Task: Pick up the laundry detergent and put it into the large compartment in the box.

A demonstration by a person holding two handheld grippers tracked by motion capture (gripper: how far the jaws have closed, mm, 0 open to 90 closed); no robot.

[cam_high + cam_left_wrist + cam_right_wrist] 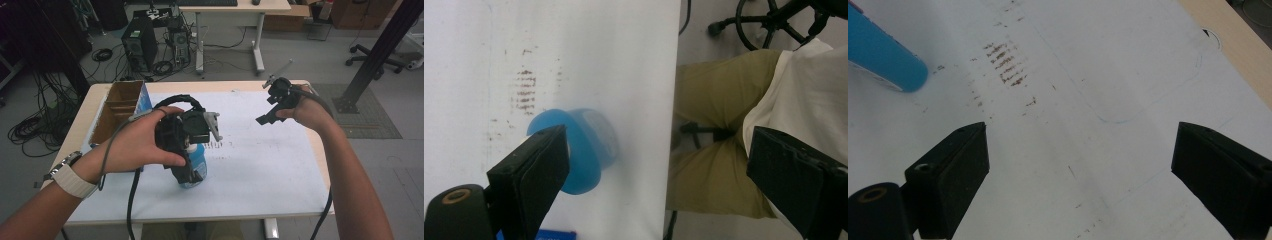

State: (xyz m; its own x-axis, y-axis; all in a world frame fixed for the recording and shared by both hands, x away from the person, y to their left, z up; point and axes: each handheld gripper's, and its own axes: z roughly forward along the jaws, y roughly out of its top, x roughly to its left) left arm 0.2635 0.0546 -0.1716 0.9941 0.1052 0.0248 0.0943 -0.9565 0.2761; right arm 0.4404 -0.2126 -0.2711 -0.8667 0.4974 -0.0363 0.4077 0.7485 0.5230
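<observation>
High view first: blue bottle (196, 167) standing upright on the white sheet (260, 165), long axis vertical, cap end up and tucked under the left gripper (192, 172); sits near the front-left part of the sheet, well in from the table's (90, 107) edge; left hand (137, 142) wrapped round the gripper body, cable trailing off the front; jaws here too buried behind the hand to read; right gripper (267, 115) held up over the far right of the sheet, well apart from the bottle, nothing in it; open cardboard box (117, 107) at the table's left side.

Left gripper view: looking straight down, so the bottle (584, 150) seen end-on as a blue round shape, axis pointing up toward the camera; just beside the left-hand jaw and partly hidden behind it; jaws spread wide, other jaw way off over the khaki trousers (714, 100) past the sheet's edge; bottle not between the pads, no grip; brown smudges (525, 90) on the sheet just beyond the bottle.

Right gripper view: jaws wide apart, bare sheet (1128, 65) between them, gripping nothing; bottle (883, 57) in the top-left corner, far from both jaws; same brown smudges (1005, 62) near it; faint blue outline (1148, 100) drawn on the sheet further right.
</observation>
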